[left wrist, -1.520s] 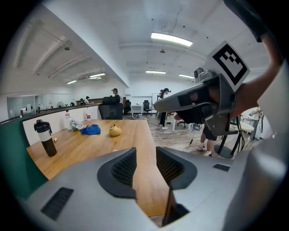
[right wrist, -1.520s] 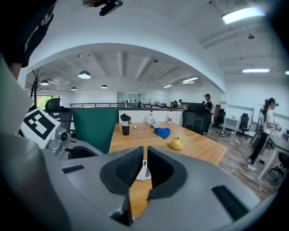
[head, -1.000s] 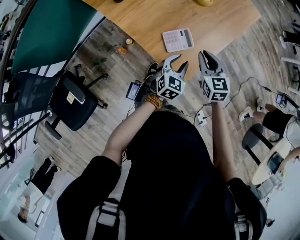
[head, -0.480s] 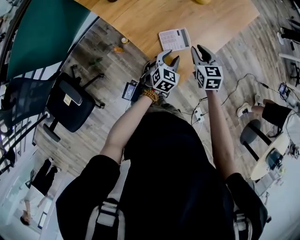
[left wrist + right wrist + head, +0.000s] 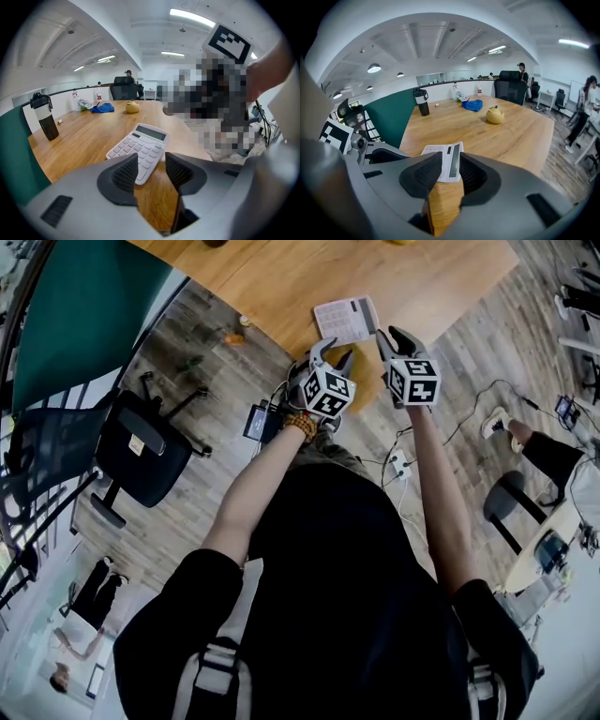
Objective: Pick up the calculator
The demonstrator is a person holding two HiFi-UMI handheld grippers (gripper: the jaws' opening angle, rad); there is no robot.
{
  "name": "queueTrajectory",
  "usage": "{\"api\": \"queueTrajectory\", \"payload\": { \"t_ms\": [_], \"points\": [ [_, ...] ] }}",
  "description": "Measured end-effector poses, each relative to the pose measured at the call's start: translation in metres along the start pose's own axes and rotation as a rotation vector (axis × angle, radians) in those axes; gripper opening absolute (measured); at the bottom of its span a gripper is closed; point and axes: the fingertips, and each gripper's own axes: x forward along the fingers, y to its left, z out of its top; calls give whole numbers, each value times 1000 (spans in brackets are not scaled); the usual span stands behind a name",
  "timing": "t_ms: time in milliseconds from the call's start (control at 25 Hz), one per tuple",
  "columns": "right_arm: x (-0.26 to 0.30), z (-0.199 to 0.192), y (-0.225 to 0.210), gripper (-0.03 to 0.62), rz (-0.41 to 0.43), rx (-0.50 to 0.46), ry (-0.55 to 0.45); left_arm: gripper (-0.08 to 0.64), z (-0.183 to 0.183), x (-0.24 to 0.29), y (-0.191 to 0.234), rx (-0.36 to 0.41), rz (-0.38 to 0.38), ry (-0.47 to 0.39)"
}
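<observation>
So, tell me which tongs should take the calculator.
Probably left. The left tongs, jaws just opened and empty, frame a near corner of the calculator. The right tongs, also just opened and empty, show its display end beyond a stretch of bare table.

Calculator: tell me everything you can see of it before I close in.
The calculator is a white, plastic-looking desktop model with rows of pale keys and a dark display strip at one end. It lies flat, face up, near the corner of the wooden table, askew to the edge. Only the table appears to touch it. The fingers of the left gripper and right gripper have just been opening. The calculator shows through each gap, just ahead, ungripped.
</observation>
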Motion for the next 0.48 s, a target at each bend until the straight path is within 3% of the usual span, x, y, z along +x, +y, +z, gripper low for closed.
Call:
{"api": "queueTrajectory", "payload": {
  "t_ms": [480],
  "points": [
    [34,-24,-8,166,26,83,101,224,-22,14,6,-15,-23,67]
  ]
}}
